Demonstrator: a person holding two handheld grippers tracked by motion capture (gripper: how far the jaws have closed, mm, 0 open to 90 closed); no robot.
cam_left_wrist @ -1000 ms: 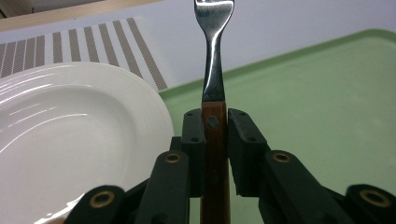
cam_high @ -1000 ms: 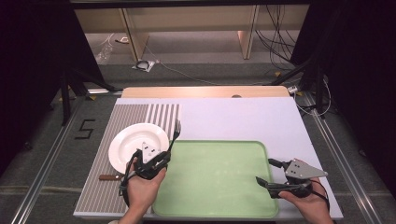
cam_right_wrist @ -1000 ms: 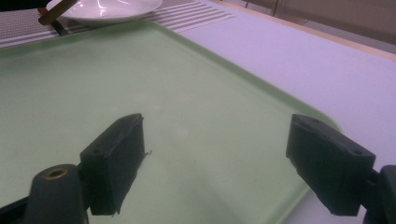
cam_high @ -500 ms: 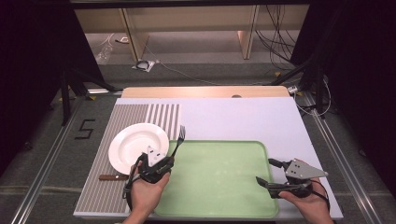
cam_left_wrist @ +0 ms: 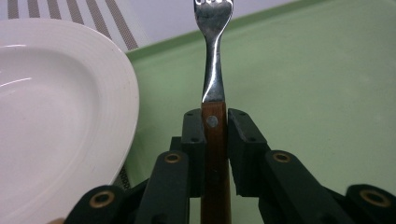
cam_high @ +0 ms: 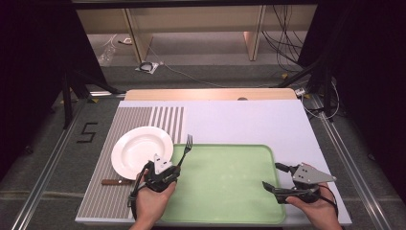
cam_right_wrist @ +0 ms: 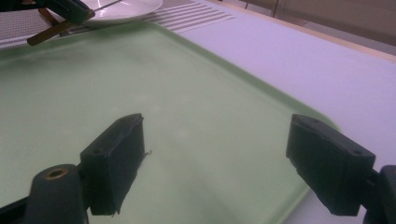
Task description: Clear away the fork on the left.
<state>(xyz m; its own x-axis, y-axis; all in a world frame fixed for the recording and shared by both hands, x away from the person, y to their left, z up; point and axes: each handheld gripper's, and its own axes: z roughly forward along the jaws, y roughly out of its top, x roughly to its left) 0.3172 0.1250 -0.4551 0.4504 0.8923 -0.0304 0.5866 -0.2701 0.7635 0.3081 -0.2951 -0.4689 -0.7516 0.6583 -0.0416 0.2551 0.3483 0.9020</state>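
left tool [cam_left_wrist: 215,135], fork [cam_left_wrist: 213,56] tines-forward

We lose the fork's [cam_left_wrist: 214,60] tine tips past the top edge in the left gripper view, and its wooden handle sinks below the left gripper's [cam_left_wrist: 215,135] closed jaws. A knife [cam_high: 115,181] left of that claw shows just its handle end, the rest hidden beneath the plate [cam_high: 139,149].

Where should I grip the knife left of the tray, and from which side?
Grip the knife's wooden handle, the part that sticks out from under the white plate's near rim. Probably come from above, jaws across its width: it lies flat on the striped mat, blade end hidden by plate and left gripper.
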